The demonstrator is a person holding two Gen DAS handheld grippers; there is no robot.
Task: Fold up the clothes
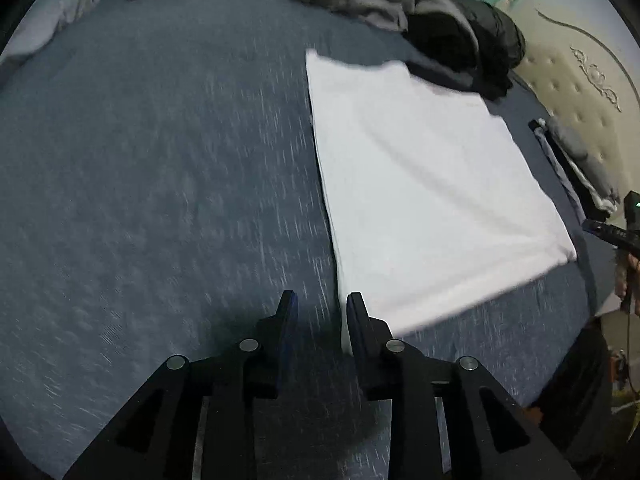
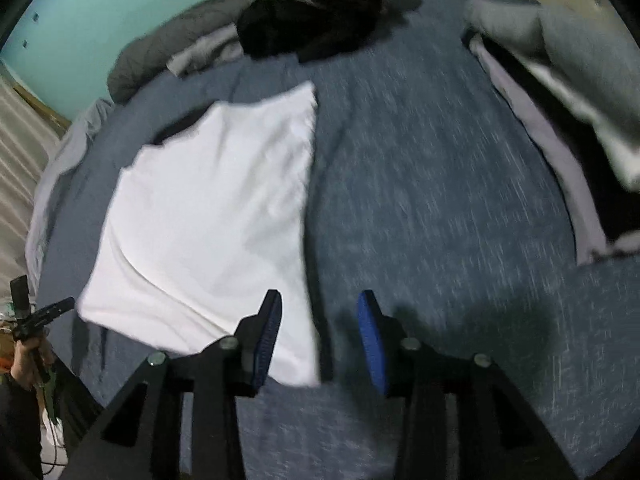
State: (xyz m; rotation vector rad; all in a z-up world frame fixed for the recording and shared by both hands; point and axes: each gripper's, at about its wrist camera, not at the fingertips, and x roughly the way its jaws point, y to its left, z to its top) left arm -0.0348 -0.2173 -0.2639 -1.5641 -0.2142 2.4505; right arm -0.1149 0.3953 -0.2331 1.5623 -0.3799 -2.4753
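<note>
A white garment (image 1: 420,184) lies folded flat in a rectangle on the blue-grey bed sheet (image 1: 160,160). My left gripper (image 1: 322,300) hovers over the sheet just off the garment's near left corner, open, with nothing between its fingers. In the right wrist view the same white garment (image 2: 208,208) lies to the left. My right gripper (image 2: 319,298) stands open above its near right corner. The cloth lies under the gap and its blue pads (image 2: 370,332) do not press on it.
A heap of dark and grey clothes (image 1: 440,20) runs along the far side of the bed. A cream tufted headboard (image 1: 580,80) stands at the right. Grey and pale folded fabrics (image 2: 560,80) lie to the right. A hand (image 2: 28,360) shows at the left edge.
</note>
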